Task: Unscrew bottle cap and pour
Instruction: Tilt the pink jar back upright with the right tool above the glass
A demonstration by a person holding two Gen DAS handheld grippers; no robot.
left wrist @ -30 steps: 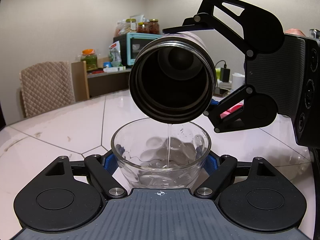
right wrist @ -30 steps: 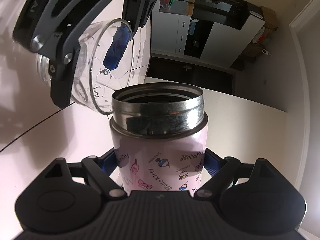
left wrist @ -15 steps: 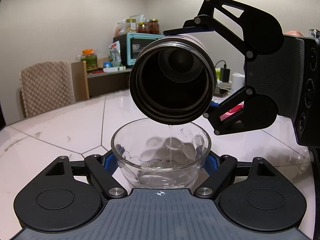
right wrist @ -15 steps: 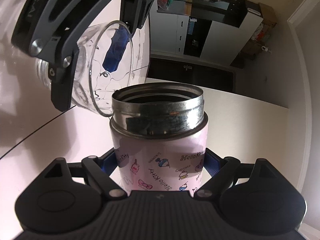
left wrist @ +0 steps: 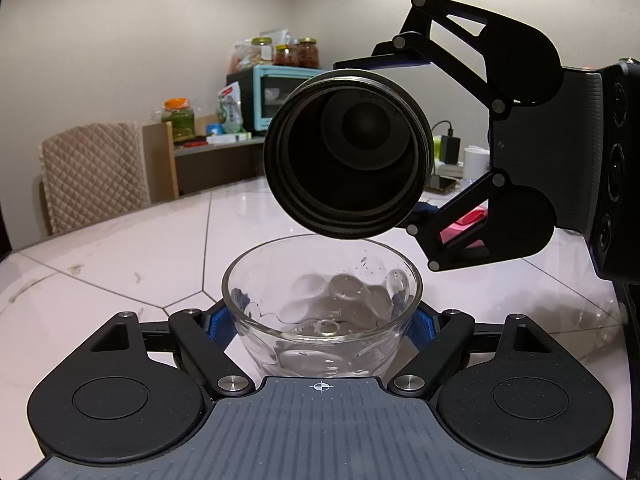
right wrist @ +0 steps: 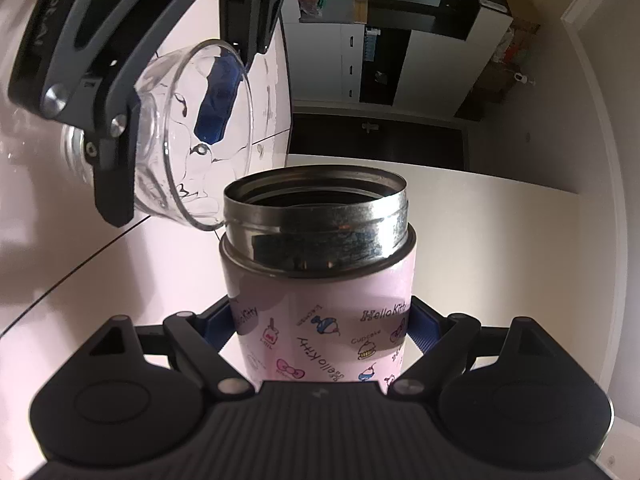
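- Water stream from the bottle (left wrist: 348, 156) into the bowl (left wrist: 322, 308), seen a second ago, has stopped; nothing falls from the mouth now.
- Bottle mouth sits slightly higher and further right in the left wrist view than before; a gap shows between its lower rim and the bowl rim.
- Bowl and left hand-held gripper (left wrist: 322, 326) unchanged in position.
- Right hand-held gripper (right wrist: 320, 330) is clamped on the bottle (right wrist: 320, 312) body, blue pads (right wrist: 424, 330) pressed against the pink printed wall on both sides. It points about level, rolled sideways, so the bottle lies near horizontal with its open steel mouth aimed at the left camera.
- Right hand-held gripper (left wrist: 416, 136) in the left view: one finger above the bottle, one below.
- Left hand-held gripper is clamped on the glass bowl, blue pads (left wrist: 220, 326) on either side of its wall, pointing somewhat downward. The bowl stands on the white table (left wrist: 140, 248), directly under the bottle mouth.
- Left hand-held gripper (right wrist: 172, 100) shows in the right view, closed round the bowl (right wrist: 192, 136).
- Bowl holds a shallow pool of water with a ring ripple; droplets cling to the inner wall.
- No cap on the bottle.
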